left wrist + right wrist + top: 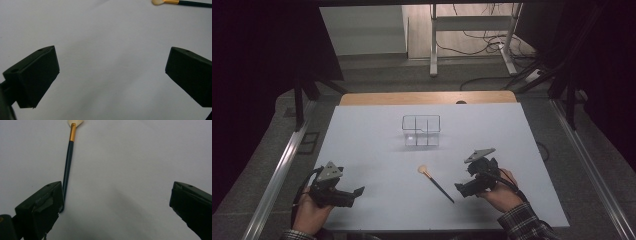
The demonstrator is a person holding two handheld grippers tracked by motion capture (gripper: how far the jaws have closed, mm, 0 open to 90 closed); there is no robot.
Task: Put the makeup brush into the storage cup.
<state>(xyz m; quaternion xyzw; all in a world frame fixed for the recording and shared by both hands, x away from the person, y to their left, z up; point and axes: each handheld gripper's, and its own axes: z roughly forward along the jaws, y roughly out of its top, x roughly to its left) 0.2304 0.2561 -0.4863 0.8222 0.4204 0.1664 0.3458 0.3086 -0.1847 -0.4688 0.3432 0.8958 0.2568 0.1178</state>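
Brush (435, 183): flat on the table, handle end just beside the right gripper (465, 190).
Right gripper: jaws wide apart, holding nothing.

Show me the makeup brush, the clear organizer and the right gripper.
makeup brush (435, 183): high view, middle of its dark handle.
clear organizer (421, 131): high view, front wall.
right gripper (115, 202): right gripper view, midway between its fingers.

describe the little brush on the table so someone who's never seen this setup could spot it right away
On the white table, look nearer the person than the clear divided box at its middle. There the brush lies flat and slanted, just left of the right gripper. It is the one thin stick there: dark handle, gold band, pale bristle tip pointing toward the box.
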